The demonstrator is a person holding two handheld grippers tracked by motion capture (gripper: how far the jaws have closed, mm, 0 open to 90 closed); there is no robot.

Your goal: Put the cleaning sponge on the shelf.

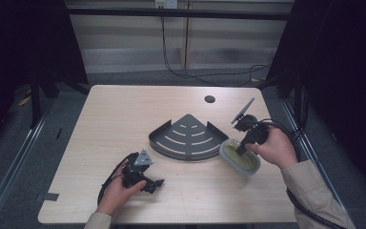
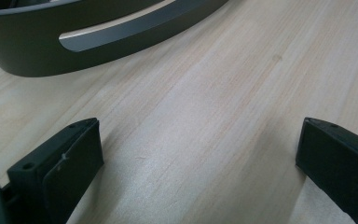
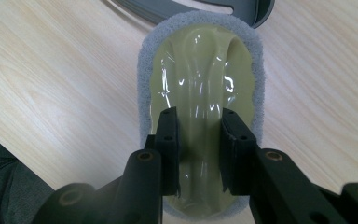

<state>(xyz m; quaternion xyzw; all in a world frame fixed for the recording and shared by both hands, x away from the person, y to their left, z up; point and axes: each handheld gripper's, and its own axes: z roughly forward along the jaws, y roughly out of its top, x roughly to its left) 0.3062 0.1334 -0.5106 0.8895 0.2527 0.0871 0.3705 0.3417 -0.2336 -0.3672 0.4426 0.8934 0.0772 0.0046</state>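
I saw one oval scrubbing pad (image 3: 200, 74), yellow-green and glossy on top with a grey foam rim, lying on the bench (image 1: 114, 114) just right of the single dark fan-shaped rack (image 1: 187, 138). My right gripper (image 3: 199, 135) was clenched on the pad's raised middle ridge. My left gripper (image 2: 200, 154) lay released, near left on bare wood.
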